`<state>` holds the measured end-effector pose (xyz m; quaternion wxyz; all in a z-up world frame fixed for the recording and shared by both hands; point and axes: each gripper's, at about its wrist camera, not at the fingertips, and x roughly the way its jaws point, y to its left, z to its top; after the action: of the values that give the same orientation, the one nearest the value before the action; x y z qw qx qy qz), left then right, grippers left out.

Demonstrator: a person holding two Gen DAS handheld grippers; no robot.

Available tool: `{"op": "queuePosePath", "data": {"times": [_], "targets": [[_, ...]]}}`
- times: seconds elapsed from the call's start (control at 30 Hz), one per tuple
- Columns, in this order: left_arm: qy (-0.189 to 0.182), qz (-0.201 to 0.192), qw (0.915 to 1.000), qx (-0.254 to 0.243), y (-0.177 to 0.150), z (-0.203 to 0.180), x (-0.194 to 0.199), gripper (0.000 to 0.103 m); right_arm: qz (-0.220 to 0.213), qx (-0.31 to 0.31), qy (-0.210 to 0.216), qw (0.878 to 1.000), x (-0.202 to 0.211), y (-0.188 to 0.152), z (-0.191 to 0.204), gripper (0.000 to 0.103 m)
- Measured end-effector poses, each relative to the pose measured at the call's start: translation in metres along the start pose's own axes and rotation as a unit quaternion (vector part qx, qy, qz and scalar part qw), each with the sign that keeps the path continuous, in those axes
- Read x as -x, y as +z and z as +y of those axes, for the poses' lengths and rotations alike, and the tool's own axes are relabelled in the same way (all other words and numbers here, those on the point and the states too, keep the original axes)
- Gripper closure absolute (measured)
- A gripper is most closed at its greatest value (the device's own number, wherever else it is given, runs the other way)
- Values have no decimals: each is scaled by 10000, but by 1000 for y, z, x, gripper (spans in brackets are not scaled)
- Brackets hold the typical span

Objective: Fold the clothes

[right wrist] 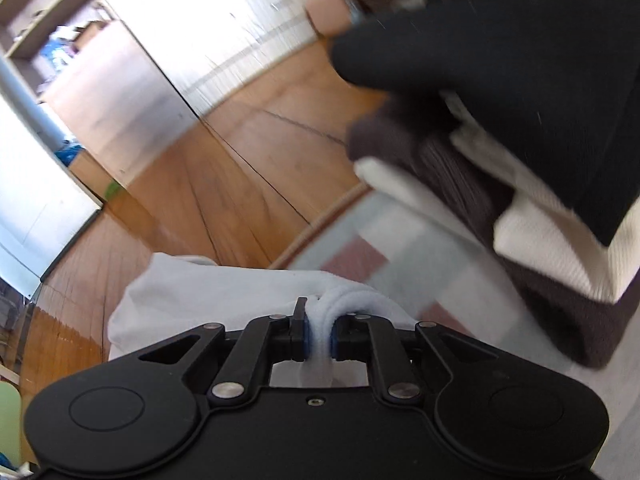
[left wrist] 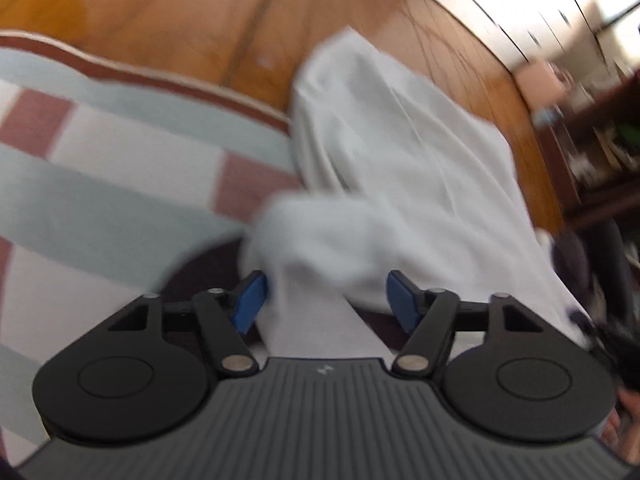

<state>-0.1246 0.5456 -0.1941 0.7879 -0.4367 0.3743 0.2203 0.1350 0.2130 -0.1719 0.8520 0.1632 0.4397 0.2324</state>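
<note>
The white garment (left wrist: pixel 400 152) is lying half on the checked blanket (left wrist: pixel 80 168), its far end trailing onto the wooden floor (left wrist: pixel 180 8) beyond the blanket's edge. The right gripper (right wrist: pixel 319 334) is clamping a bunched fold of that garment between its pads. The left gripper (left wrist: pixel 326 300) is standing with its fingers (left wrist: pixel 250 306) apart, cloth lying between them unpressed. A stack of folded clothes (right wrist: pixel 520 184) is sitting on the blanket's far side. Risk, as a judgement: held at one point only, the fabric may sag and crease unevenly. No legible writing is showing.
</note>
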Motion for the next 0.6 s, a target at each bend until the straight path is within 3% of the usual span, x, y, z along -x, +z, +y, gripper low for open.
{"op": "queuePosePath", "data": {"times": [0.1,0.2,0.33,0.37,0.47,0.53,0.6], "targets": [[307,128,9983,-469,-13,-16,-5,31,-21,74,44,10000,1,-3,0,88],[604,158,9961,-620,-12,-19,-14,31,120,-77,68,9999,-2,-6,-5,81],[945,168,9930,-690,-5,-19,-28,31,368,-440,553,9968,-6,-3,-10,60],[959,182,9928,-699,-7,-19,-31,31,408,-496,684,9956,-5,-3,-10,58],[1332,186,9827,-1270,-15,-30,-41,33,712,-566,1060,9902,-9,-6,-4,47],[1813,39,9687,-1693,-21,-40,-43,52,1052,-523,1340,9840,-16,-10,2,38],[2183,-155,9516,-2159,-25,-48,-42,86,1593,-420,1612,9731,-28,-18,9,37]]}}
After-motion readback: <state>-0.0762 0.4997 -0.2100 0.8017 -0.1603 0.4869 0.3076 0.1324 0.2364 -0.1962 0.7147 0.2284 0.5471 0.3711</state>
